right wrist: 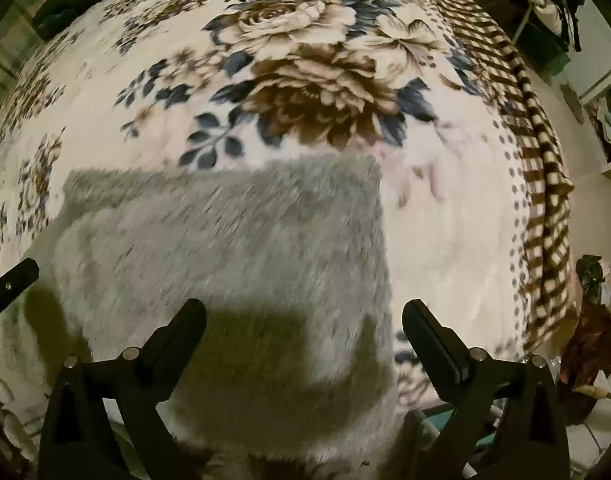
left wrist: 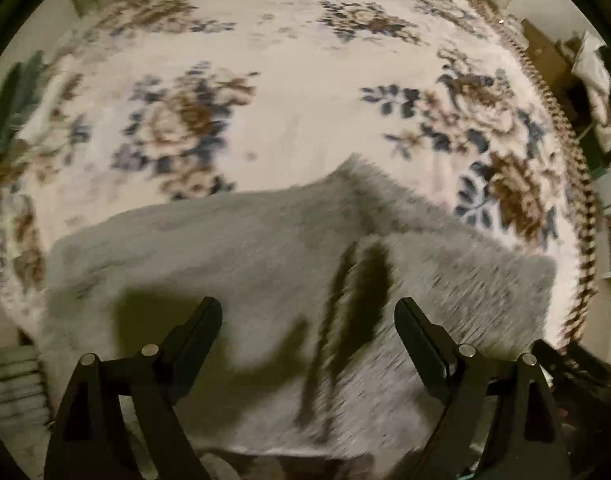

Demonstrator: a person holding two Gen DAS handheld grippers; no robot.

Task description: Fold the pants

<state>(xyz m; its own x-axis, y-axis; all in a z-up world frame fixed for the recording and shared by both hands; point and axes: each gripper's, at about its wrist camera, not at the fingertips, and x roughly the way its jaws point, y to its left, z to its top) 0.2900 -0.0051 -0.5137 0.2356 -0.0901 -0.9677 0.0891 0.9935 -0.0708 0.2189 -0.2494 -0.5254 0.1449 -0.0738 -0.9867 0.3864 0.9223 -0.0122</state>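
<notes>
Pants (left wrist: 233,264), grey and fleecy, lie doubled flat on the floral bed blanket (left wrist: 297,92) toward 6 o'clock, freed beneath both the left hand-held gripper (left wrist: 308,312) and right hand-held gripper (right wrist: 304,314), each spread wide and empty, apparently so the fold settles.

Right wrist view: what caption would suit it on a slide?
Open right gripper above folded grey fleece pants lying on a floral blanket, nothing between its fingers.

Warm, dim indoor light from above. Dark gripper shadows fall on the grey pants (left wrist: 233,264). Motion blur streaks pants and floral blanket (left wrist: 297,92) beyond them. Fisheye bending, black vignette at edges.
</notes>
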